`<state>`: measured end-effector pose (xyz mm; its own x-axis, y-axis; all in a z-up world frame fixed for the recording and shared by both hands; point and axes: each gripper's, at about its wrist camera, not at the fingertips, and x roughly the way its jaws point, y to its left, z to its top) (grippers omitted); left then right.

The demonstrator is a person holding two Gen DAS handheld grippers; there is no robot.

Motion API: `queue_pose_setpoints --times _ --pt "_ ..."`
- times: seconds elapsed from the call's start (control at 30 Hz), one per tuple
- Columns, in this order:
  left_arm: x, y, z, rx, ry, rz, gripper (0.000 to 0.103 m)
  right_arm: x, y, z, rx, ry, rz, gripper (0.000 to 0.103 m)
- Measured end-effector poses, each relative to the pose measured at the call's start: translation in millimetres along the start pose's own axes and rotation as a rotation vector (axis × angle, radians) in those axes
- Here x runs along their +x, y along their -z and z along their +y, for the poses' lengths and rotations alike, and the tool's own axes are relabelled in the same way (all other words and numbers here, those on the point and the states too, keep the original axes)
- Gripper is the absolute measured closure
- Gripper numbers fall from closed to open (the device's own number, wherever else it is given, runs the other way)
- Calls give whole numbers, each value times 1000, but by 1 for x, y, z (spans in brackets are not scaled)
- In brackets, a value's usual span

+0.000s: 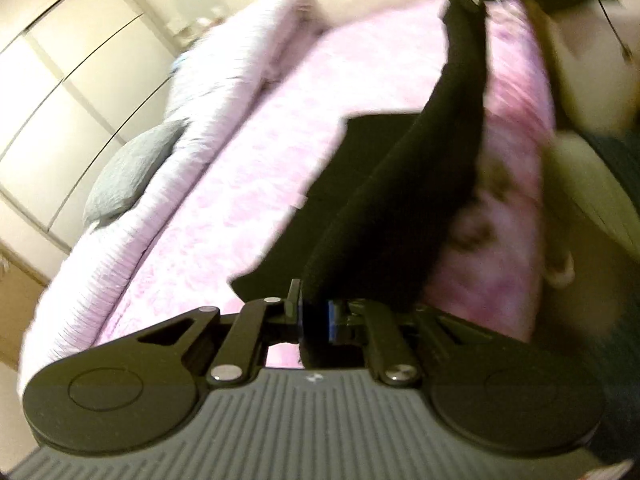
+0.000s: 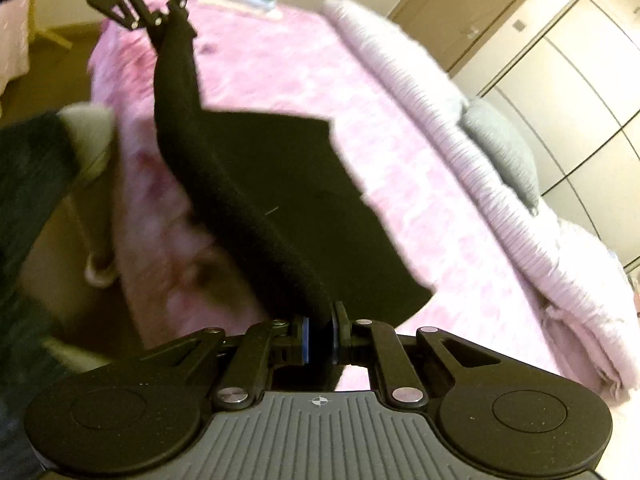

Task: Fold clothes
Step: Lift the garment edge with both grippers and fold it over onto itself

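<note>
the bed fills both views, pink cover under everything, a rolled quilt and a grey pillow along its far side, wardrobe doors behind. over it i've got the black garment strung between my two grippers. its near edge is lifted clear of the cover, and the rest of the cloth drops away to the far side, where a squared, stepped portion looks to lie flat on the bed.

the left gripper is clamped on one end of that lifted edge, cloth pinched between the blue pads. the right gripper is clamped on the other end the same way. each shows in the other's view at the top, with the edge running up to it.

my read on the step: a fold in progress — the held edge is up and being carried, though whether it's being laid over or drawn back to straighten, i can't settle from here. both views are smeared, so the rig is moving.

the next move wants both ends kept level and taut, so the edge comes down straight with no sag or twist in the middle.

the long axis of the lifted edge runs gripper to gripper, left to right across the near side of the bed, and the body of the cloth points away toward the quilt.
</note>
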<state>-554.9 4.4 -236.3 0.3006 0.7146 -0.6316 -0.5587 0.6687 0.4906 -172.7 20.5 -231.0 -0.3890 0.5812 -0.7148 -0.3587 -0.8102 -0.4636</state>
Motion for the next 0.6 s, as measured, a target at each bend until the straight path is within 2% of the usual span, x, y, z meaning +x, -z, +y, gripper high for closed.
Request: queue_pose_setpoints --times 0.1,0.17,0.3,0.37,0.47,0.53,0.6 --pt "50 -8 60 -212 -44 -9 80 42 -18 -59 88 8 -6 93" --pt "82 -10 97 -371 -77 -19 79 65 -14 -89 219 25 -22 78" --pt "112 16 138 -660 -63 -37 79 110 -2 -144 496 65 -61 75" --pt "127 38 145 -792 -20 -15 79 128 10 -163 637 56 -74 63" --pt "146 74 141 -975 49 29 79 146 47 -166 852 -35 -61 63" --pt "153 92 137 -1063 95 38 78 158 66 -164 944 -76 -31 63" --pt "161 99 139 -1106 116 40 75 163 78 -170 1025 -110 -26 63"
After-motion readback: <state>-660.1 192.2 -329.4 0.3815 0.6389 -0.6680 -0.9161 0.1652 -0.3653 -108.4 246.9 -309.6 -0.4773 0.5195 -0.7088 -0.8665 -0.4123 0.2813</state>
